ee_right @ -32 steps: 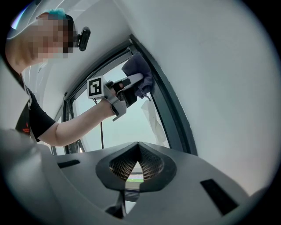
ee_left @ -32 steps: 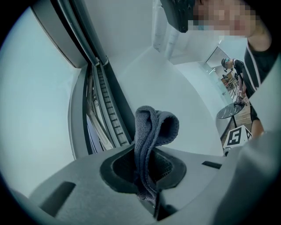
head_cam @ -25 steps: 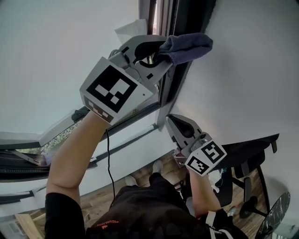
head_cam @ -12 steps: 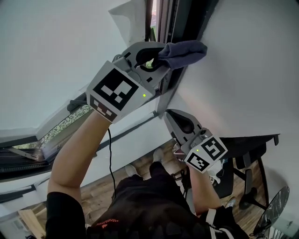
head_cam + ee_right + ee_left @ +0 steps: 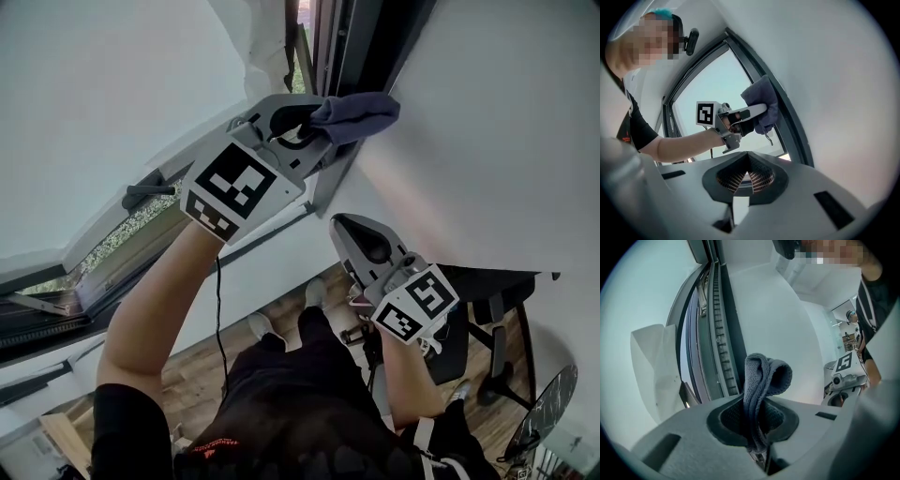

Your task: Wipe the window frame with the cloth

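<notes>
Cloth (image 5: pixel 356 117): dark grey-blue, ribbed weave, bunched into a thick fold. Clamped at its gathered end between the tightly closed jaws of the left gripper (image 5: pixel 309 131), with the loose loop bulging past the tips and apparently pressed against the dark window frame (image 5: pixel 370 47), beside the white wall (image 5: pixel 487 141). Judged soft, light and limp; unlikely to slip from the ridged pads, liable to flop or unfold if held only by an edge, so best gripped through the bunched middle, as here. Right gripper (image 5: pixel 361 239): jaws closed together on nothing, held lower, clear of the frame.
</notes>
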The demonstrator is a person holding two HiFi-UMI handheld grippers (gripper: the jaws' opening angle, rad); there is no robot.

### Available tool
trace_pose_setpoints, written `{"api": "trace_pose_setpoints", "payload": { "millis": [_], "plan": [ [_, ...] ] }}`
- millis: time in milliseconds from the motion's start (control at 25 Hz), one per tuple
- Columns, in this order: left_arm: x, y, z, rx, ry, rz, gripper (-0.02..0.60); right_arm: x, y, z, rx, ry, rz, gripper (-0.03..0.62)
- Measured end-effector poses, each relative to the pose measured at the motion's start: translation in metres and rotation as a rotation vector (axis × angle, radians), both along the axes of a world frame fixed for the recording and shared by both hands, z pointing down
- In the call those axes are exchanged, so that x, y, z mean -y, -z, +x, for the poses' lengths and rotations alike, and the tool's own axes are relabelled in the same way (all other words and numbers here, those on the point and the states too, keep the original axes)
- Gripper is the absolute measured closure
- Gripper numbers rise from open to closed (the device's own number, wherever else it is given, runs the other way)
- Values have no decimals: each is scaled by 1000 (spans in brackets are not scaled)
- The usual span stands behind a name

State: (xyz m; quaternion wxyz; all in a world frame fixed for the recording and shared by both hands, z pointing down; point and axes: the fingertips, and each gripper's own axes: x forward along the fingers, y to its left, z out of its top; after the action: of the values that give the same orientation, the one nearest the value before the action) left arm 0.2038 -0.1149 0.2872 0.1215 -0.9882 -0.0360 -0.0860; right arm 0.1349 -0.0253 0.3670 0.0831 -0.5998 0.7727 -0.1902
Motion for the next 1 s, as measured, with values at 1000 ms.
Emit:
{"api": "trace_pose_setpoints", "payload": {
  "millis": [1000],
  "plan": [
    [-4, -130, 6, 141, 32, -109, 523, -12, -74, 6, 43, 19, -140, 594]
  ]
}}
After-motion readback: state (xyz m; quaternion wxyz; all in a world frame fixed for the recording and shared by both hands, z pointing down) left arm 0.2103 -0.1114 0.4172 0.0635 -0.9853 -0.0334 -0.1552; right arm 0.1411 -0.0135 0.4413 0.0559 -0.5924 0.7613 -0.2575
